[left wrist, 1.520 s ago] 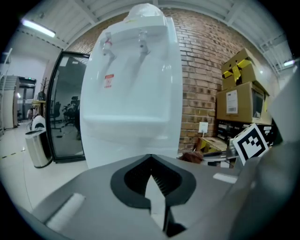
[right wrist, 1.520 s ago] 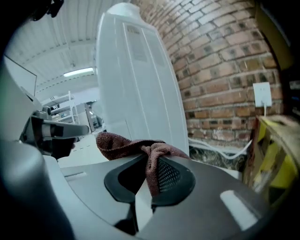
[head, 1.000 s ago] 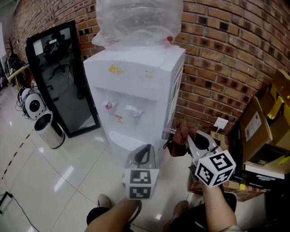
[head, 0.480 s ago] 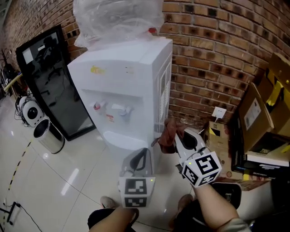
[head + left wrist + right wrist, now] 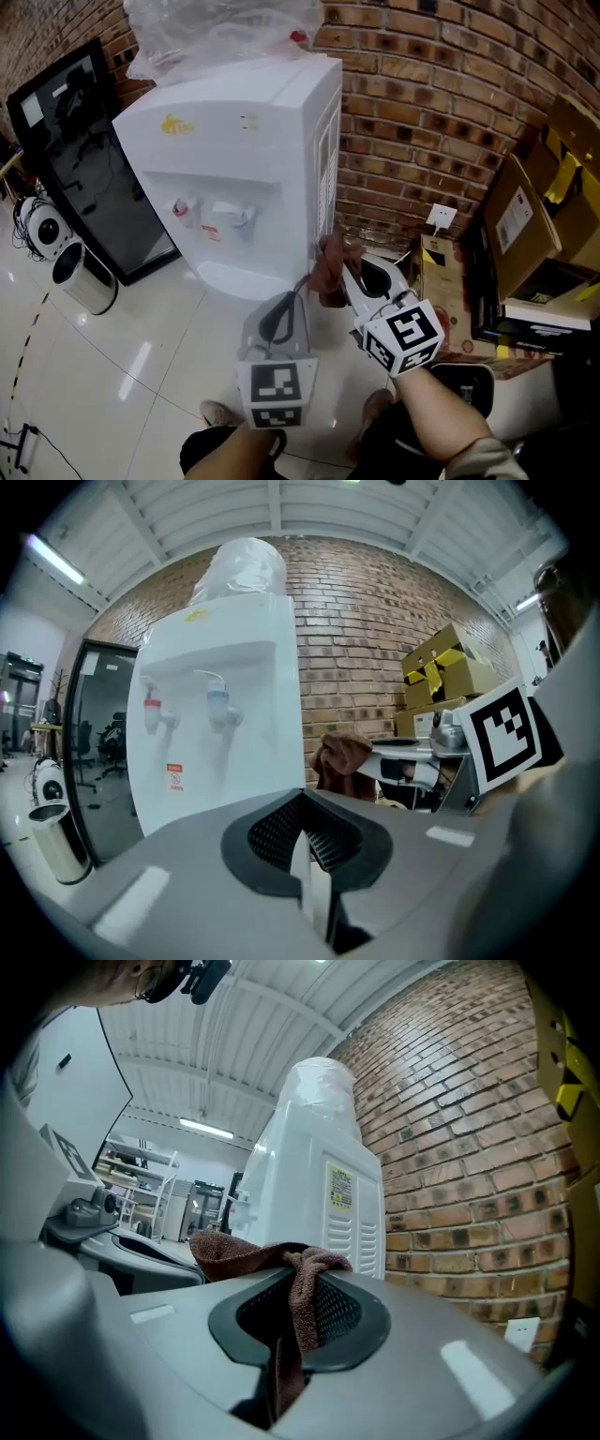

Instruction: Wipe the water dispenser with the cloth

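The white water dispenser (image 5: 234, 141) stands against the brick wall, with red and blue taps (image 5: 211, 211) on its front. My right gripper (image 5: 343, 274) is shut on a brown cloth (image 5: 328, 265), level with the low part of the dispenser's right side panel (image 5: 349, 1211). Whether the cloth (image 5: 281, 1265) touches the panel I cannot tell. It hangs bunched over the right gripper (image 5: 292, 1309). My left gripper (image 5: 279, 317) is lower and to the left, in front of the dispenser's base. In the left gripper view, the left gripper (image 5: 307, 847) is shut and holds nothing.
A plastic-wrapped bottle (image 5: 220, 28) sits on top of the dispenser. A black glass cabinet (image 5: 66, 150) and a metal bin (image 5: 82, 277) stand to the left. Cardboard boxes (image 5: 534, 225) are stacked on the right, below a wall socket (image 5: 439, 218).
The right gripper with the cloth has sunk a little along the dispenser's right side. The head view has shifted, so the dispenser sits further left. The left gripper has barely moved.
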Demonstrator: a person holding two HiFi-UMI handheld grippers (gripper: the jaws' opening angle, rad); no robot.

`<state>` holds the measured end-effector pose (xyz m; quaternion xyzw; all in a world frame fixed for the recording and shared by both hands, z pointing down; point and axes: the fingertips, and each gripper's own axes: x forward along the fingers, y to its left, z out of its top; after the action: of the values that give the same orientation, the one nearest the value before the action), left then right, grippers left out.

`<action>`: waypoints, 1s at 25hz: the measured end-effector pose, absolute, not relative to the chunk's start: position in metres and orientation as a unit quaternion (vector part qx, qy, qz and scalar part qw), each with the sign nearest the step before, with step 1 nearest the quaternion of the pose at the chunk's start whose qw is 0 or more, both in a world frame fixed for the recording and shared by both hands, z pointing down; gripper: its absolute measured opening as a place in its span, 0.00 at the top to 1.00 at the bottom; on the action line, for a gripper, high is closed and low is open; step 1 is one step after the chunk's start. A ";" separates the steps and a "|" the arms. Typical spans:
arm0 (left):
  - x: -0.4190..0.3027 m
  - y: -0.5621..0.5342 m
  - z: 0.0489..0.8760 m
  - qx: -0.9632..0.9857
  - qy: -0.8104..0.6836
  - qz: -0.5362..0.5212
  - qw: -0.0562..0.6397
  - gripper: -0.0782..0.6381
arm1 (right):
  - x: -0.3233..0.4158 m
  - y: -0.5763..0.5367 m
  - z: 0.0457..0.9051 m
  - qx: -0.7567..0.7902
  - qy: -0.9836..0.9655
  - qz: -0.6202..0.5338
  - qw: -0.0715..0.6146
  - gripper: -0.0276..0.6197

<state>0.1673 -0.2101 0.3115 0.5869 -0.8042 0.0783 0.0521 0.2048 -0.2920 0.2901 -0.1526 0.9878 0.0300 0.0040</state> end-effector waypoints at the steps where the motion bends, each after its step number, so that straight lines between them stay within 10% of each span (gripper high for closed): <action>1: 0.166 -0.210 0.313 0.586 -0.805 0.081 0.052 0.89 | 0.206 -0.294 0.291 -0.156 0.987 0.030 0.003 0.88; 25: 0.140 -0.225 0.140 0.572 -0.816 0.058 -0.060 0.89 | 0.196 -0.354 0.025 -0.200 0.952 0.111 0.203 0.89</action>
<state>0.1395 -0.2253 0.1398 0.5716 -0.8162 0.0583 -0.0605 0.1956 -0.3545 0.0255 -0.2003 0.9520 0.1108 0.2032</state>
